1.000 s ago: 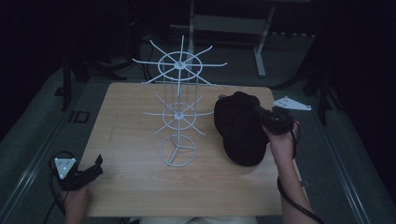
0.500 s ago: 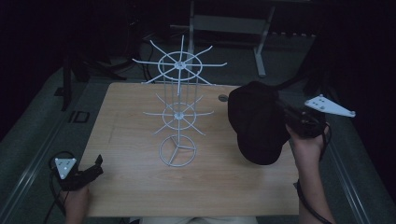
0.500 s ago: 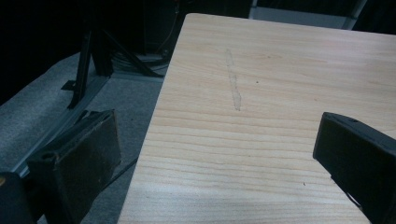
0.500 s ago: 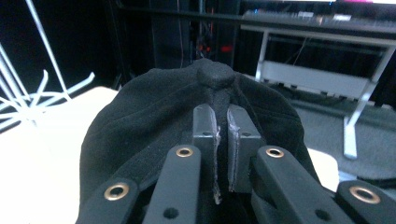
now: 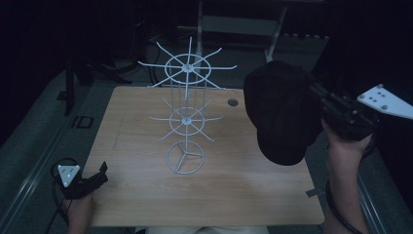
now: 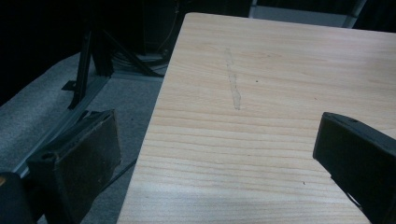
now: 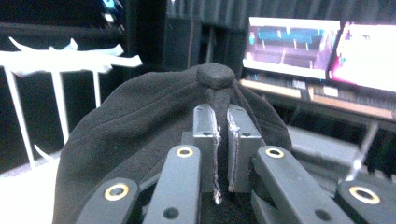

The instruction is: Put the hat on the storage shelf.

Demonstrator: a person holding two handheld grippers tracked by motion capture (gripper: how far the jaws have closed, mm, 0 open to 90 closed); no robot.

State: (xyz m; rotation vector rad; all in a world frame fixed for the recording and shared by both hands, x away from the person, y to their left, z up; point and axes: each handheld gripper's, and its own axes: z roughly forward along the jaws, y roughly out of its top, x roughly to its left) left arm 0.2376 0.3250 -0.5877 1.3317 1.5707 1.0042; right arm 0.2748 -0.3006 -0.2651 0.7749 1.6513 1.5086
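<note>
Above the right edge of the table (image 5: pixel 146 112), the high view shows the right gripper (image 5: pixel 319 97) holding a black cap (image 5: pixel 280 112) clear of the wood, to the right of the white wire rack (image 5: pixel 187 117) and roughly level with its upper ring of prongs. The rack stands upright near the table's middle, its round base on the wood, with nothing hanging on either tier. The left gripper (image 5: pixel 97 178) sits low at the table's near left corner, well apart from the rack, in a hand (image 5: pixel 78 212) that rests there. From the left gripper view, the two black jaws stand wide apart over bare wood at the table's left edge, gripping nothing. From the right gripper view, the right gripper's jaws are pressed nearly together, clamped on a fold of the cap's fabric just below its top button (image 7: pixel 215 74); the crown bulges up around them, and the rack's white prongs (image 7: pixel 70 56) show to the left beyond it. Judgement: the step in hand is carrying the lifted cap toward the rack for hanging. The next move calls for bringing the cap left to a free upper prong and settling it over the tip before the jaws let go; a cap released short of the prong would likely drop.
</note>
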